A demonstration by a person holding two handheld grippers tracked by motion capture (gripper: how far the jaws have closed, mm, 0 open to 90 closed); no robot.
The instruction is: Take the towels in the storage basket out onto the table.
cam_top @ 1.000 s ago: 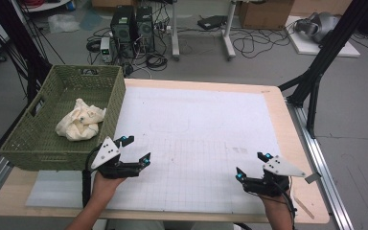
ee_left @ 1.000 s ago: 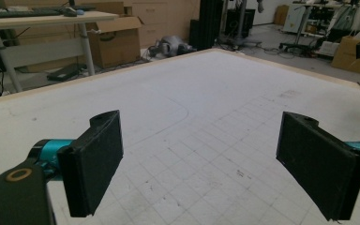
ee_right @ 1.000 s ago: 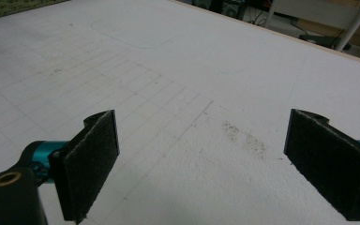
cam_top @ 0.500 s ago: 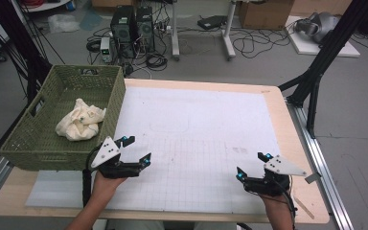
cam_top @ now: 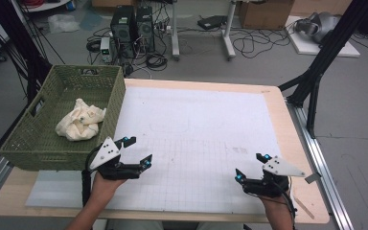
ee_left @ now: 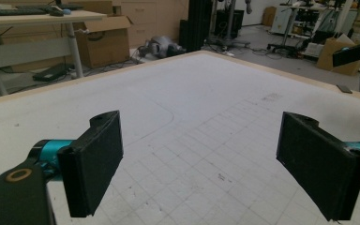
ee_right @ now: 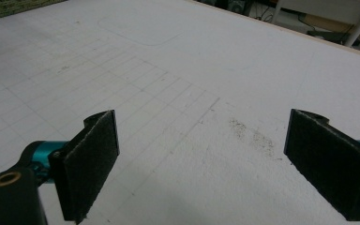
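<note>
1. Left gripper point(cam_top: 136, 151) held low over the near left of the white mat point(cam_top: 196, 124), jaws wide apart, nothing between them.
2. Right gripper point(cam_top: 250, 166) low at the near right, jaws likewise apart and empty.
3. Crumpled cream cloth point(cam_top: 80, 120) lying inside the green basket point(cam_top: 38, 148) at far left, just beyond the left gripper, untouched.
4. Judged barely begun: reaching, gripping and moving the cloth all left to do.

I see a matt white gridded sheet point(cam_top: 196, 129) over a pale wood table point(cam_top: 297, 143). At left, a woven green plastic basket point(cam_top: 38, 139) holds crumpled cream cloth point(cam_top: 79, 125). My right gripper point(ee_right: 201, 168) has 2 rough, matt black pads point(ee_right: 91, 161).
</note>
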